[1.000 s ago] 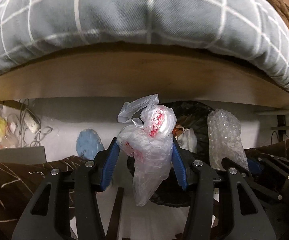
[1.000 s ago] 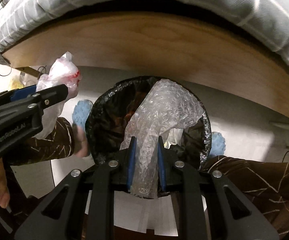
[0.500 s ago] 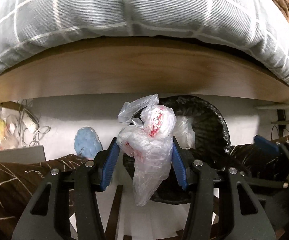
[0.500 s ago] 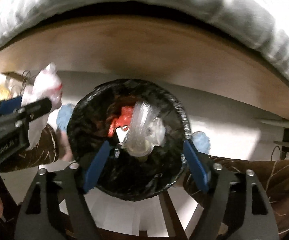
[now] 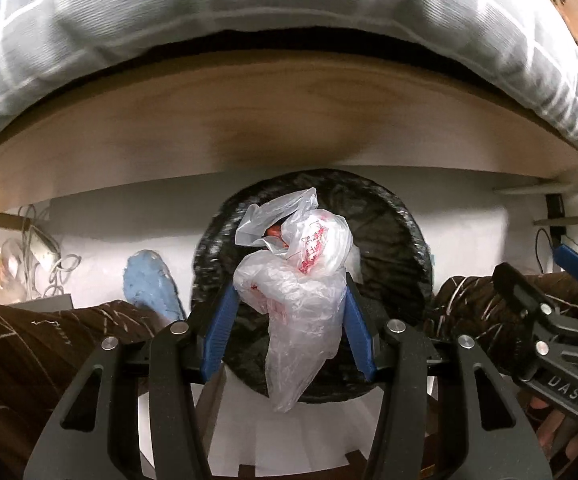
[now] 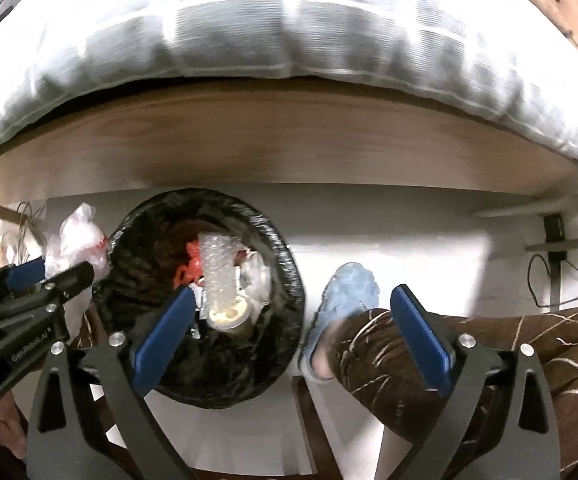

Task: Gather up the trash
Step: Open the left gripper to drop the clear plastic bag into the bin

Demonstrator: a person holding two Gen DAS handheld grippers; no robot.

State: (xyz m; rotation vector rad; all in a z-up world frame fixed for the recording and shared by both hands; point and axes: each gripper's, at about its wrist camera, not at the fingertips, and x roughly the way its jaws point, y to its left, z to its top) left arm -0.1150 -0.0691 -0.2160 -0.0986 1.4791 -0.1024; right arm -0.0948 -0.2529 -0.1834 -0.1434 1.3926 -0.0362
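My left gripper [image 5: 287, 320] is shut on a crumpled clear plastic bag with red print [image 5: 297, 280] and holds it above the black-lined trash bin [image 5: 405, 240]. In the right wrist view the same bag [image 6: 75, 240] sits at the bin's left rim [image 6: 285, 256]. My right gripper [image 6: 293, 328] is open and empty, to the right of the bin. A roll of bubble wrap [image 6: 219, 276] lies inside the bin among red and white trash.
A wooden bed frame [image 5: 281, 120] with a grey checked quilt [image 5: 249, 20] overhangs the bin. The person's legs in brown trousers [image 6: 469, 352] and blue slippers [image 5: 149, 280] flank the bin. Cables [image 5: 45, 248] lie at the far left on the white floor.
My right gripper opened, dropped the bubble wrap into the bin and moved right. My left gripper carried the plastic bag right, over the bin.
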